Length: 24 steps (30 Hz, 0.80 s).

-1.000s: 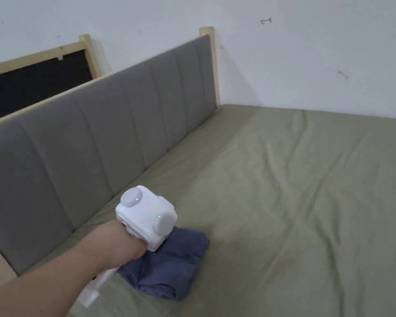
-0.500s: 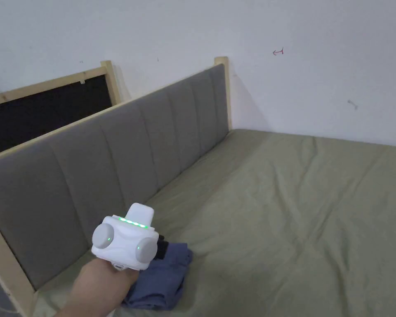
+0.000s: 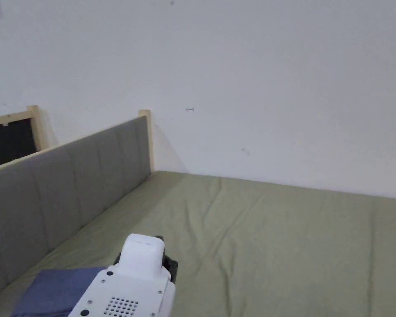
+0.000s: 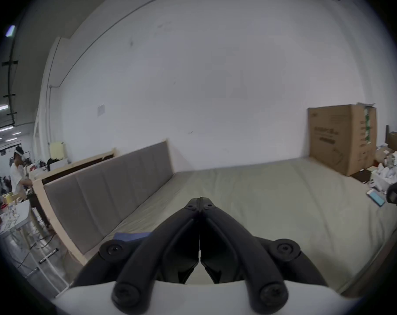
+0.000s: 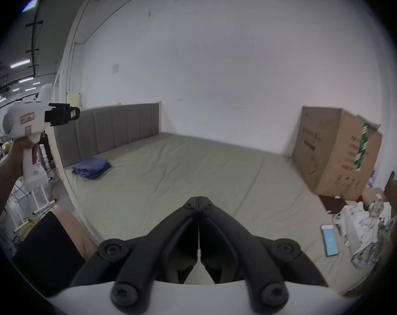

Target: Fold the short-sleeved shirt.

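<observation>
Folded shirt (image 5: 91, 168) lying on bed (image 5: 193, 174); both grippers (image 4: 199, 200) (image 5: 198, 199) hovering closed, empty. Risk: loose layers springing open if brushed.

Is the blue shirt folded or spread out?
Folded: the shirt lies as a compact layered stack on the bed near the headboard, free of both grippers.

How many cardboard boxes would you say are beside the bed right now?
1: a large brown cardboard box stands at the far right edge of the olive-green bed, against the white wall. Others may be hidden among the clutter.
</observation>
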### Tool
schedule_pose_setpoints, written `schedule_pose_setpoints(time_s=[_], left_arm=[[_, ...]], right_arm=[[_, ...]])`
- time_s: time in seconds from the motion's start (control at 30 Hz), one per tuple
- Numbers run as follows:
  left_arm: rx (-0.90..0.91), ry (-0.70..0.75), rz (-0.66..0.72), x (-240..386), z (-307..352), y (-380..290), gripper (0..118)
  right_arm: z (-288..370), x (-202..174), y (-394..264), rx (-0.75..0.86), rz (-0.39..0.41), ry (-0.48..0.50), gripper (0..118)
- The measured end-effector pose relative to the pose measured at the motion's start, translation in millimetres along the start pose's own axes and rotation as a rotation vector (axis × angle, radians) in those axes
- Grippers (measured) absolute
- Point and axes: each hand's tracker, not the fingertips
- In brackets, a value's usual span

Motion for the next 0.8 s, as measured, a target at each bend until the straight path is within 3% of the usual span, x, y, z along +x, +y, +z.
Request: schedule_pose_setpoints(time_s=[0.13, 0.27, 0.33, 0.43, 0.8], left_arm=[[0.066, -0.071, 0.016, 54, 42, 7, 0], [0.092, -0.061, 0.127, 79, 67, 2, 0], [0.04, -0.1, 0.176, 87, 67, 0, 0], [0.031, -0.108, 0.144, 98, 63, -3, 0], [0.027, -0.122, 0.126, 105, 50, -7, 0]], right_arm=[[29, 10, 7, 0.073, 0.013, -0.084, 0], [44, 18, 4, 0.121, -0.082, -0.139, 0], [45, 16, 1, 0.127, -0.079, -0.16, 0], [46, 17, -5, 0.138, -0.057, -0.232, 0], [41, 35, -15, 0.116, -0.084, -0.326, 0]])
